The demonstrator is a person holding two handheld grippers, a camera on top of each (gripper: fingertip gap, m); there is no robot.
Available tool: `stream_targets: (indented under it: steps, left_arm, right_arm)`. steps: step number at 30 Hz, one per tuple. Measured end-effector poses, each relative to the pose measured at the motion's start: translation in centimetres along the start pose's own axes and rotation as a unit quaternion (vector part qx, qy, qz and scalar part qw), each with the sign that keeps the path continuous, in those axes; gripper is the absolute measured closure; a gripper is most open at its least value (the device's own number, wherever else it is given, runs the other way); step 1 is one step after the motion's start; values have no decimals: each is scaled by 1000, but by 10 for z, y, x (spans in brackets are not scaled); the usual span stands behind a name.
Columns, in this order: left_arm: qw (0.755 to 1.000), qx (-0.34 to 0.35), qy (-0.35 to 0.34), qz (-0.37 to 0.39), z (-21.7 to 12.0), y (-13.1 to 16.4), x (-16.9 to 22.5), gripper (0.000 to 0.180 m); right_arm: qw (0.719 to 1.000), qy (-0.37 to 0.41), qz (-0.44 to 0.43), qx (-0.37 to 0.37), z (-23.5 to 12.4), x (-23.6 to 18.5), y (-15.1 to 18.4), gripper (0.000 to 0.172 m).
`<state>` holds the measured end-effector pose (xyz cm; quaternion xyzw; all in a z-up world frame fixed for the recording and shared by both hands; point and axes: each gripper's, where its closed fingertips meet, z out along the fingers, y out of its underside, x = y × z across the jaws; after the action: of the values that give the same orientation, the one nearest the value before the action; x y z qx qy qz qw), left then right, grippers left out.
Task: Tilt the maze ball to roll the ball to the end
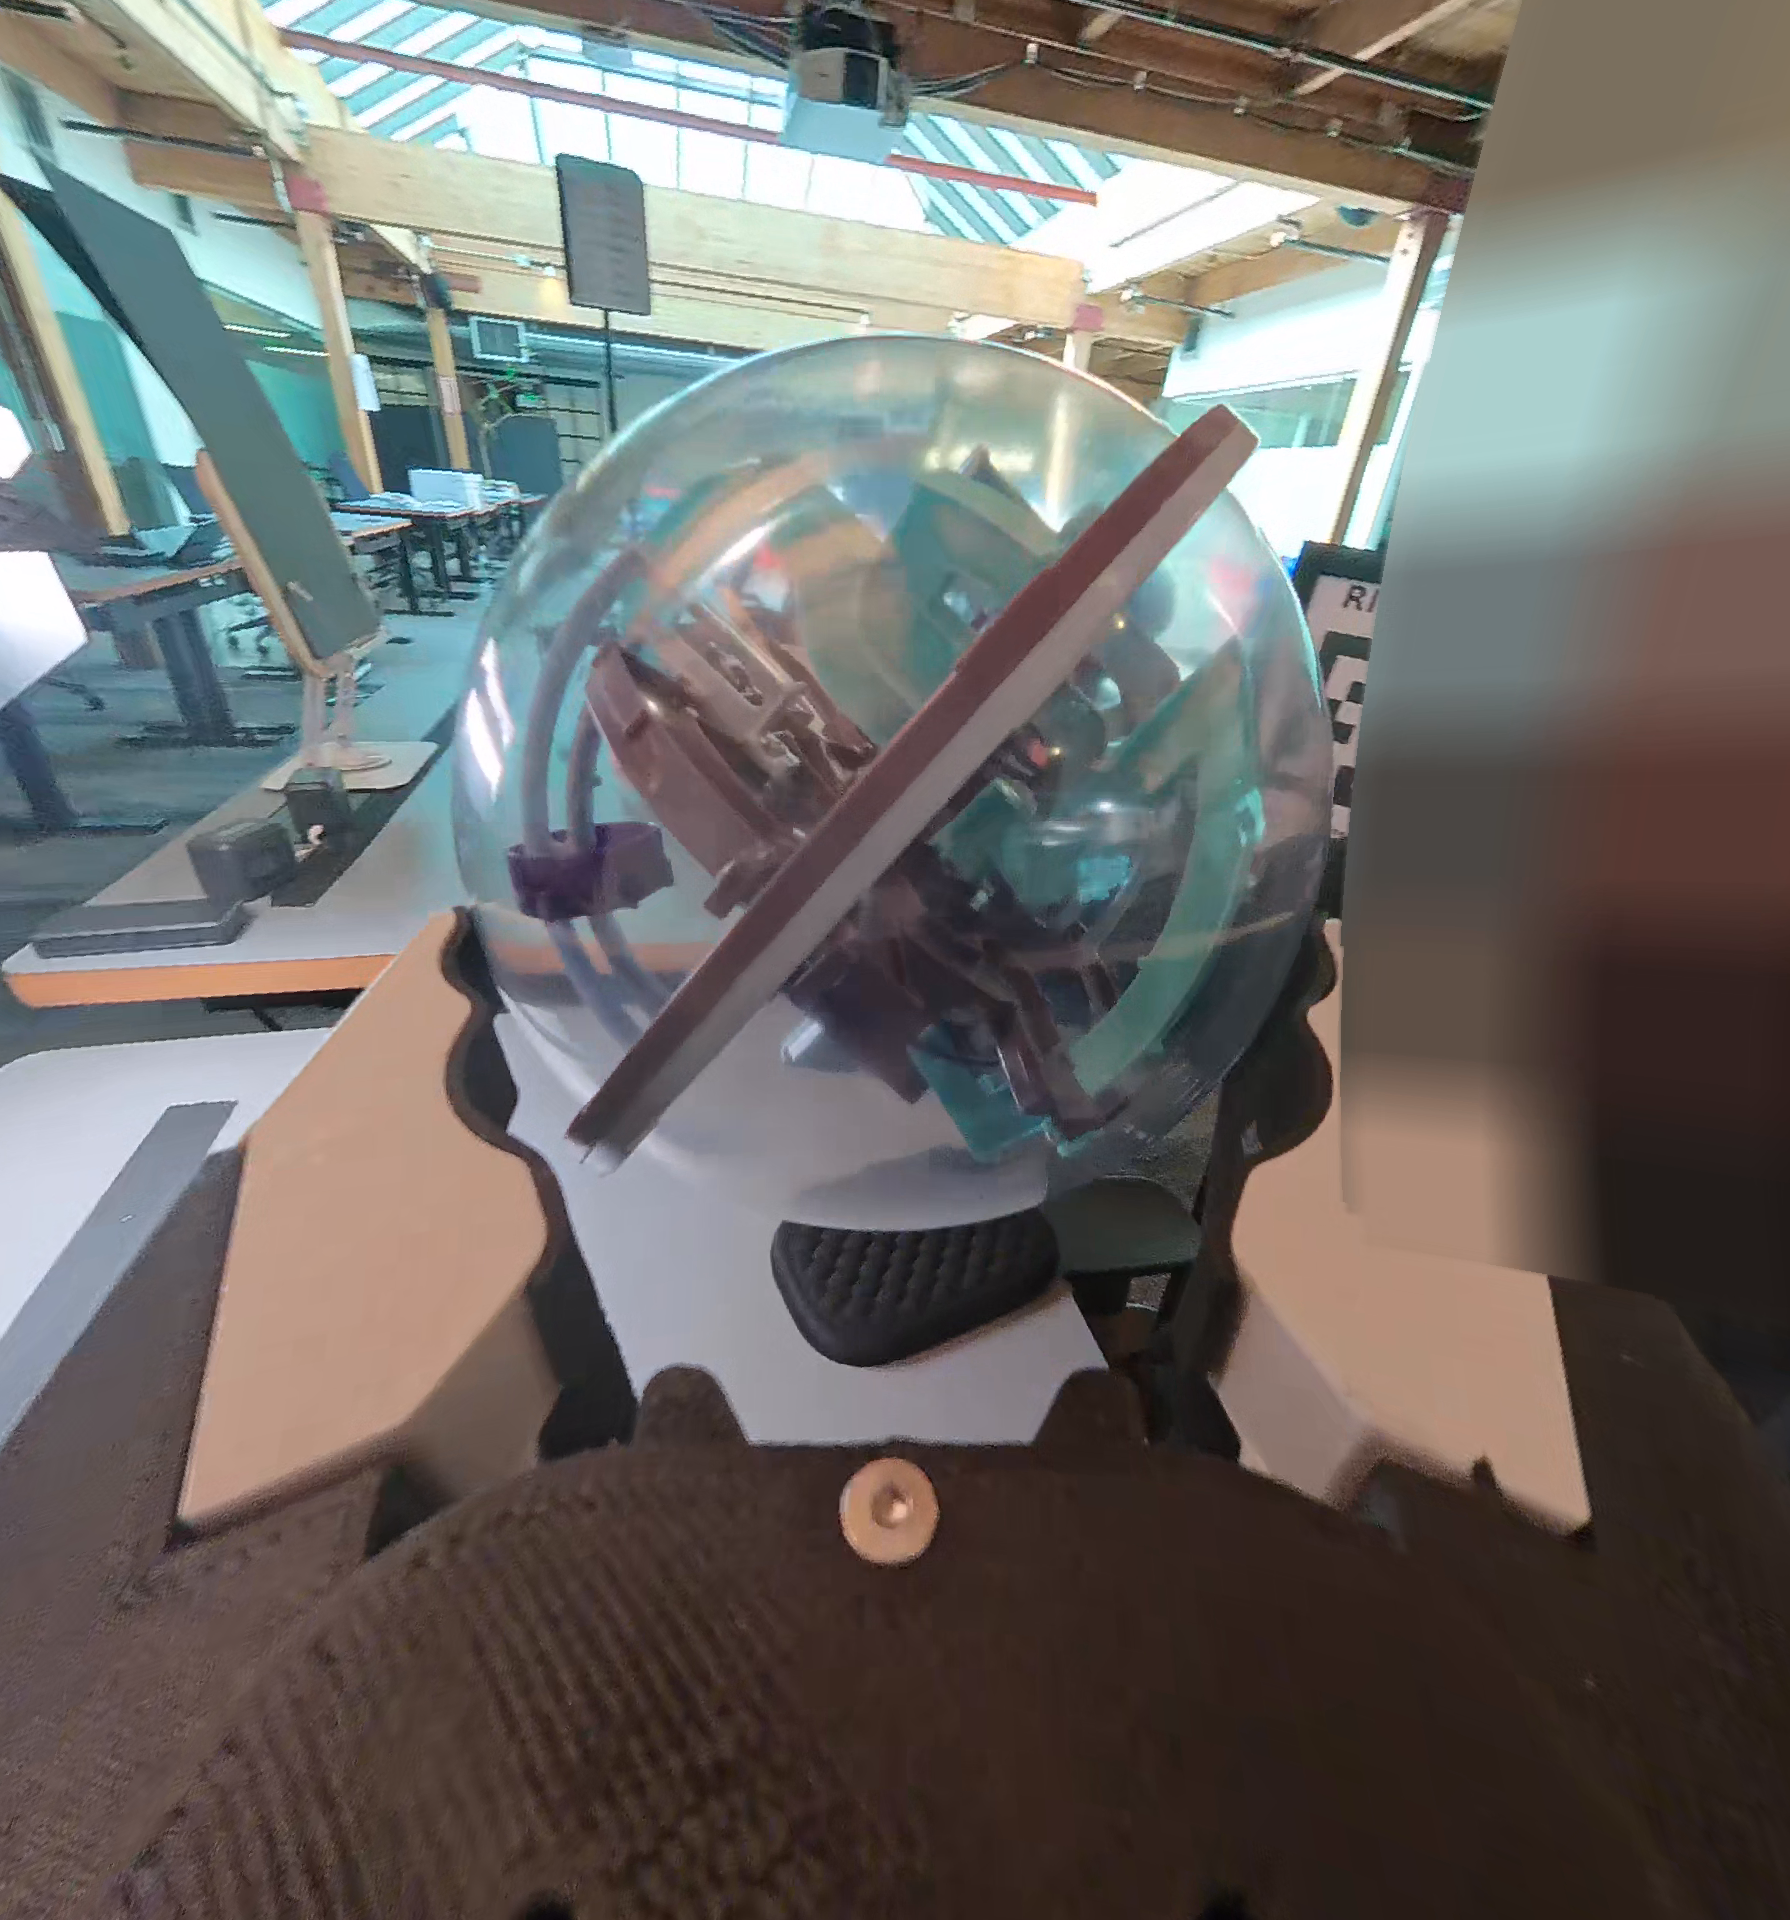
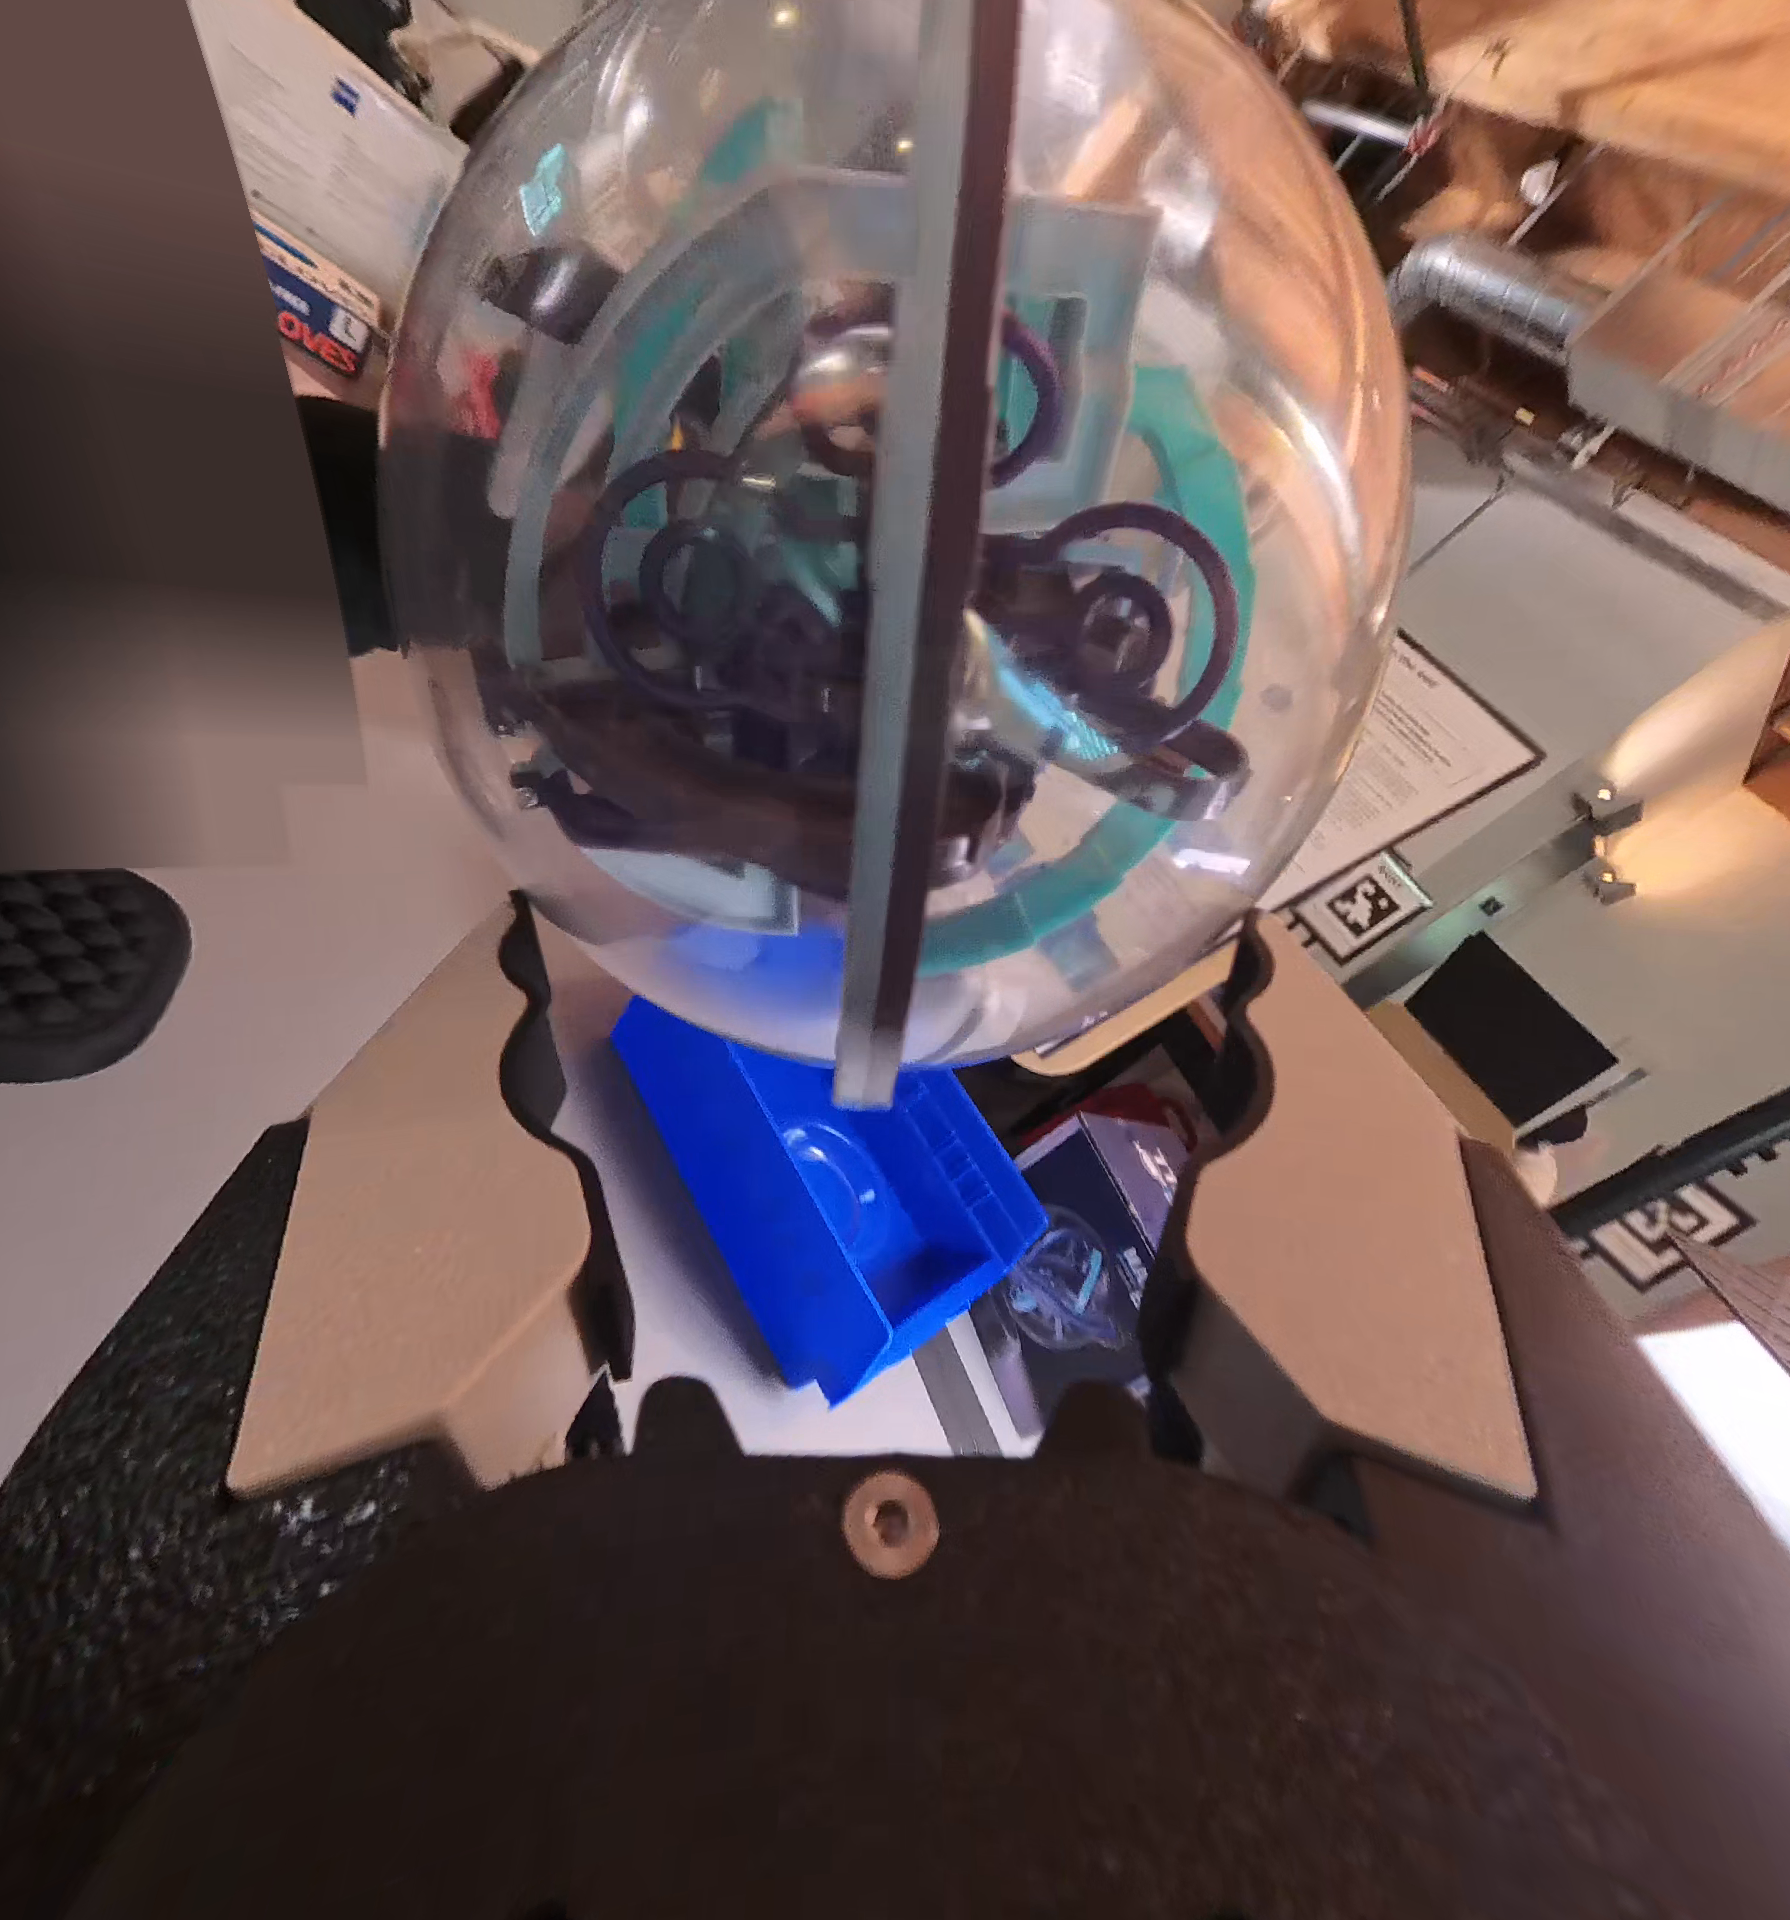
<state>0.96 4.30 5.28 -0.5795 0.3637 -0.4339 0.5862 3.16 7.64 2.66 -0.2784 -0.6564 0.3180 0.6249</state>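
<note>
The left gripper [image 1: 886, 935] and the right gripper [image 2: 886, 935] each clamped the clear maze ball [image 1: 891, 769] between wide-set fingers, lifting it above the white table [image 1: 29, 1164]. Below lay a blue tray [image 2: 829, 1205]; beyond stood desks [image 1: 195, 603].

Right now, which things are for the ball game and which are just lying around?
For the game: the clear maze ball, the left gripper and the right gripper, each clamped on its sides.

Just lying around: the blue tray, the black textured pad, the white table.
</note>
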Motion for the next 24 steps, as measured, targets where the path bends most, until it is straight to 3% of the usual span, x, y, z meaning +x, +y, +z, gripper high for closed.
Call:
stream_targets:
  steps: [8,16,24]
  left_arm:
    - [998,-23,55,4,-2,27,14,35]
    - [997,-67,34,25,-5,54,18,35]
    - [994,-93,-3,64,-8,69,17,35]
  right_arm:
    - [996,17,-14,83,2,-29,2,34]
    - [993,33,-21,115,5,-52,21,33]
    - [994,33,-45,98,11,-61,39,32]
